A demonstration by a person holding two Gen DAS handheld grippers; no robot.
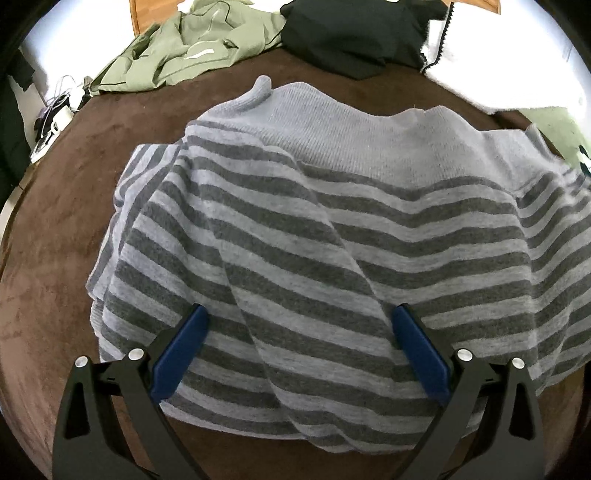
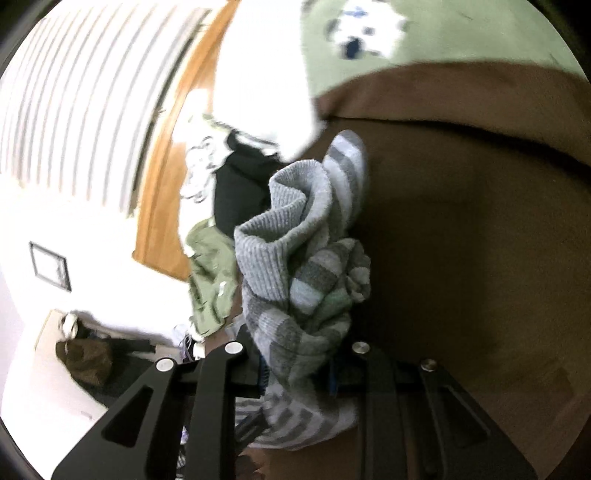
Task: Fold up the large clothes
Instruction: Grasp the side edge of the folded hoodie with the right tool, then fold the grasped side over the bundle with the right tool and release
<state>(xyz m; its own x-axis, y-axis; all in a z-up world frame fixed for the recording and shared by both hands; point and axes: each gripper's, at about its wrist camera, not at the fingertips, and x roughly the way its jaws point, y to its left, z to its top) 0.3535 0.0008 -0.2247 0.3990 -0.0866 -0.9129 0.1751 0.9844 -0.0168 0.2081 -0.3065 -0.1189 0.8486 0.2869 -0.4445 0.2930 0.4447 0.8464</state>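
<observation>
A grey striped sweater (image 1: 314, 236) lies spread on a brown bed cover (image 1: 55, 258), its plain ribbed band at the far side. My left gripper (image 1: 299, 314) is open, its blue fingers (image 1: 181, 354) resting wide apart on the sweater's near part, holding nothing. In the right wrist view my right gripper (image 2: 299, 373) is shut on a bunched part of the same striped sweater (image 2: 303, 258), which rises in front of the camera. The fingertips are hidden by the cloth.
A green garment (image 1: 177, 55), a black garment (image 1: 354, 33) and a white cloth (image 1: 517, 62) lie at the far side of the bed. Cables (image 1: 55, 110) lie at the left edge. A green panda-print pillow (image 2: 406, 40) and wooden headboard (image 2: 162, 177) show in the right wrist view.
</observation>
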